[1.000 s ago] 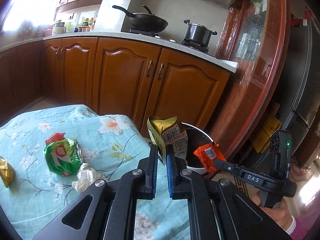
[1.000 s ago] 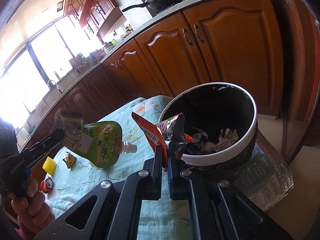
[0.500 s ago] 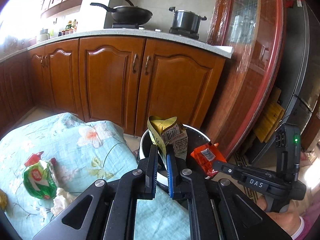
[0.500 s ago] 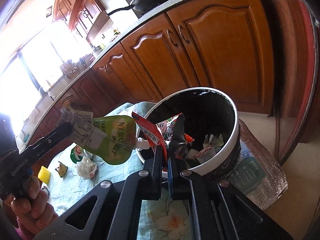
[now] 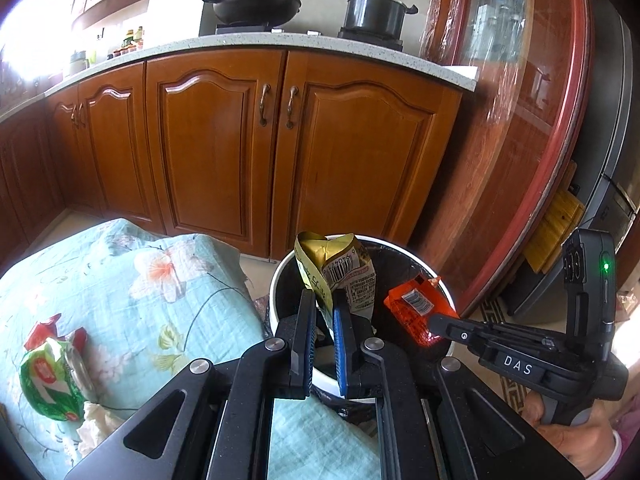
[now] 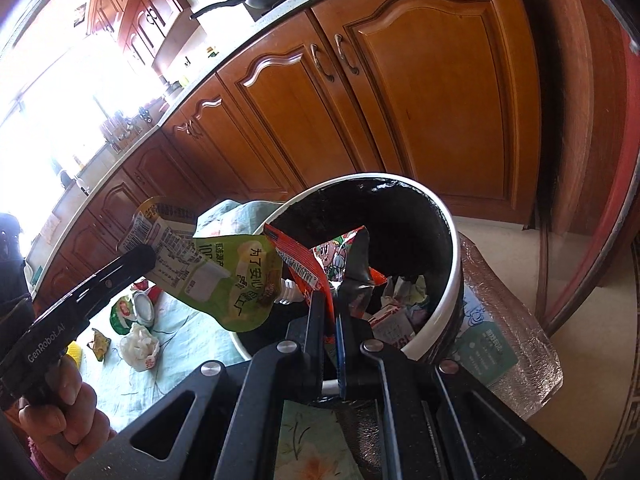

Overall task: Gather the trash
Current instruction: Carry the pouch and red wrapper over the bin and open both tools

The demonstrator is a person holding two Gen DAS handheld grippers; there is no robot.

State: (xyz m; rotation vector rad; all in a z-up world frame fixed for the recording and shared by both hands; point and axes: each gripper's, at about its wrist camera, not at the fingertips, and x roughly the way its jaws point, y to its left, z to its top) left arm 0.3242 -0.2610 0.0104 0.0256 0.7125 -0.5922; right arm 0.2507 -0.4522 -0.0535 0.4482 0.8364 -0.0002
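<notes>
On the floral tabletop [image 5: 168, 296], toward its left edge, lie a crushed green can [image 5: 52, 380] and crumpled tissue [image 6: 138, 346]; only the right wrist view shows a yellow scrap [image 6: 98, 344] beyond them. The left tongs [image 5: 323, 320] pinch a green drink pouch [image 6: 224, 280] over the white-rimmed trash bin [image 6: 448, 280], just off the tabletop's right edge. The right tongs [image 6: 330, 320] clamp an orange-red snack wrapper [image 5: 416, 312] above the bin's open mouth.

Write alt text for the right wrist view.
The right gripper pinches a red snack wrapper over a white-rimmed trash bin. Beside it, the left gripper holds a green drink pouch at the rim; more litter lies on the floral tablecloth.
</notes>
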